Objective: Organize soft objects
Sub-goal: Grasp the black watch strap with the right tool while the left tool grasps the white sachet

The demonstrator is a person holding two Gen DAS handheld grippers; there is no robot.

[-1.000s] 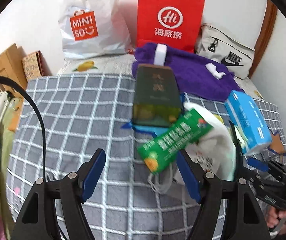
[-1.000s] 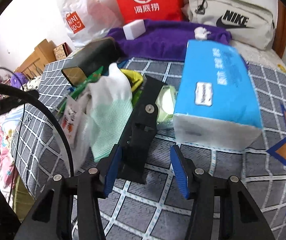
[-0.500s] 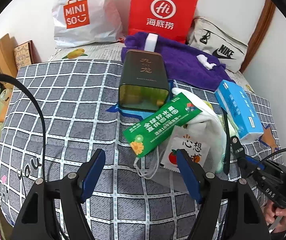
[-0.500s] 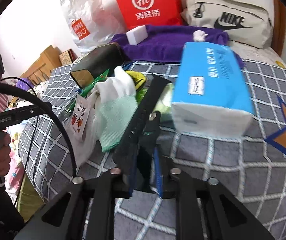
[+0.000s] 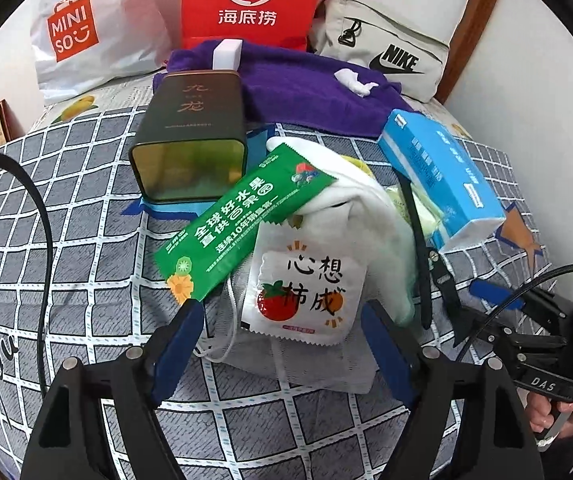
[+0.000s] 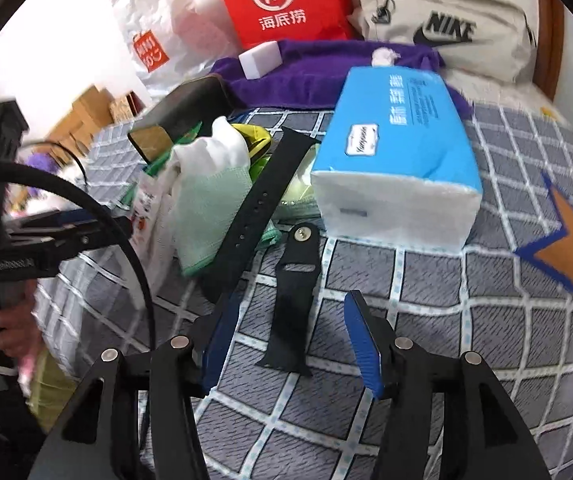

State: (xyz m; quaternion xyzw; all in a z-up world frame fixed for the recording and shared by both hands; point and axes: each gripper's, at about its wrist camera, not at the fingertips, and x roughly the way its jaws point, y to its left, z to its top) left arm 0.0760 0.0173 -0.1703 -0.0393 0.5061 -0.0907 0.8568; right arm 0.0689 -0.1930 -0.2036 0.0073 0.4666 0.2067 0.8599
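A pile of soft items lies on the checked bedspread [image 5: 66, 208]: a green sachet [image 5: 242, 216], a white packet with a tomato print [image 5: 306, 292], a white cloth [image 5: 366, 204] and a blue tissue pack [image 5: 442, 172]. My left gripper [image 5: 282, 344] is open and empty, just in front of the white packet. In the right wrist view two black watch straps lie apart: the short strap [image 6: 292, 300] between my open right gripper's [image 6: 290, 344] fingers, the long strap [image 6: 262, 200] leaning against the white-green cloth [image 6: 206, 204]. The tissue pack [image 6: 398, 164] sits behind.
A dark tea tin [image 5: 190, 136] lies behind the pile. A purple towel [image 5: 306, 84] with a white sponge block [image 5: 226, 54], a red paper bag [image 5: 252, 0], a white Miniso bag [image 5: 86, 32] and a Nike pouch [image 5: 386, 60] line the wall.
My right gripper was shut on the black straps half a second ago and has opened; the short strap now lies on the bedspread. My left gripper has moved closer to the pile.
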